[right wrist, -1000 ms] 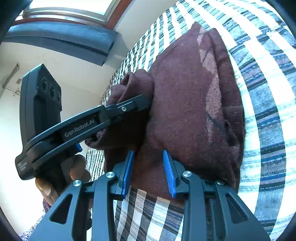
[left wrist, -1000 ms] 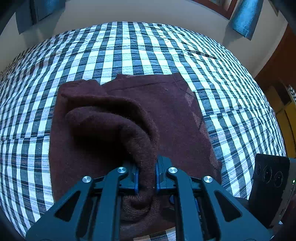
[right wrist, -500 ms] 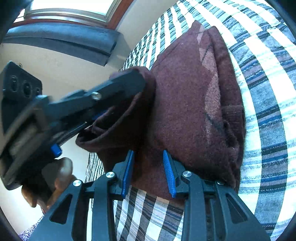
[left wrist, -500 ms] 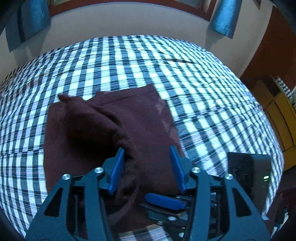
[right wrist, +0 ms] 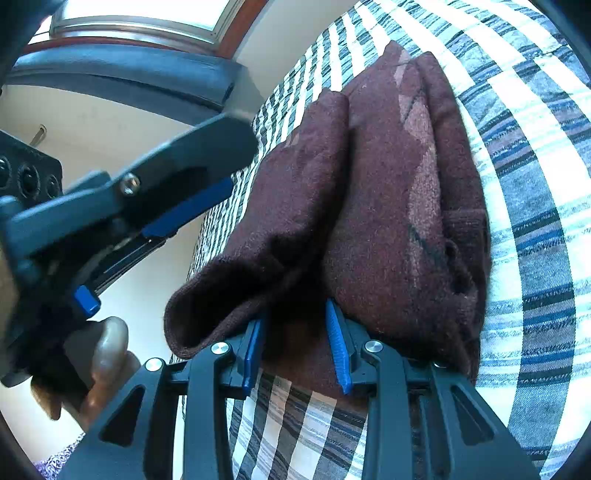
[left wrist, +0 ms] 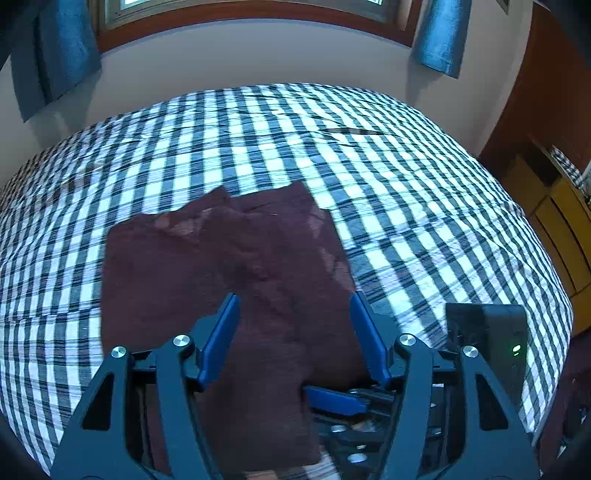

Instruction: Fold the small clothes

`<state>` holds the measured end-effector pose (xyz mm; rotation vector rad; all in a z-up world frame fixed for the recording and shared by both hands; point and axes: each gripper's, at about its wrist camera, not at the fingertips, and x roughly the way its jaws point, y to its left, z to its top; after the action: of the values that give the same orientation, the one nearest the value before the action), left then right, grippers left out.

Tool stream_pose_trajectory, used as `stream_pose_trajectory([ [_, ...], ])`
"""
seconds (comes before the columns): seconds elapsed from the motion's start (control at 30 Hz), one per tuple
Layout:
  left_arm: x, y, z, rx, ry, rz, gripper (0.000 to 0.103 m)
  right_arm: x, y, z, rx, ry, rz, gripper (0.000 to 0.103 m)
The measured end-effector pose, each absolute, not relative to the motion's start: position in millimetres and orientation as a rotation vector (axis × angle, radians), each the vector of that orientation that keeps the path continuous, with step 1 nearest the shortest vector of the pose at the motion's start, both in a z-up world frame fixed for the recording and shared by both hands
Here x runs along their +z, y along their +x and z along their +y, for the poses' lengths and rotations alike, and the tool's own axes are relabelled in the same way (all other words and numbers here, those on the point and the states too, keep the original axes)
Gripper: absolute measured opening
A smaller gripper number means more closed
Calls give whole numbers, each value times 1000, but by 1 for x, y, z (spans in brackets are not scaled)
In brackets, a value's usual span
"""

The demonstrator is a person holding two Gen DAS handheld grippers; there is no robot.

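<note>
A dark maroon knitted garment lies folded on the checked bedspread; it also shows in the right wrist view. My left gripper is open wide above its near edge, holding nothing; it shows in the right wrist view at the left, held by a hand. My right gripper is partly open at the garment's near edge, with cloth lying between its blue pads. A loose fold sags toward its left finger.
The blue-and-white checked bedspread covers the whole bed. A cream wall with blue curtains and a window stands beyond the far edge. Wooden furniture is at the right. The right gripper's black body sits at the bed's right.
My left gripper has opened and let go of the maroon sleeve, which has dropped flat onto the garment. It has lifted and drawn back. The right gripper has stayed put.
</note>
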<state>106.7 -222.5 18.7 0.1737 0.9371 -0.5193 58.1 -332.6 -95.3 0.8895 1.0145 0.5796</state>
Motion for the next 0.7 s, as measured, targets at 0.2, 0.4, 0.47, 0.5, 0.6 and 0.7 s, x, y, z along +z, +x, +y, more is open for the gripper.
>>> stream_pose_trajectory([
  [0.2, 16, 116, -182, -438, 165, 925, 72, -95, 58, -332, 580, 888, 1013, 33],
  [0.4, 4, 127, -120, -355, 93, 949, 72, -95, 57, -332, 579, 887, 1005, 33],
  [0.47, -3, 128, -89, -343, 16, 961, 73, -94, 55, -333, 583, 887, 1000, 33],
  [0.5, -6, 128, -75, -336, -19, 964, 74, -94, 55, -334, 586, 887, 999, 33],
  [0.6, -22, 128, -41, -331, -120, 960, 75, -93, 50, -335, 600, 874, 990, 35],
  [0.7, -40, 127, -15, -335, -208, 947, 75, -88, 41, -336, 628, 861, 984, 41],
])
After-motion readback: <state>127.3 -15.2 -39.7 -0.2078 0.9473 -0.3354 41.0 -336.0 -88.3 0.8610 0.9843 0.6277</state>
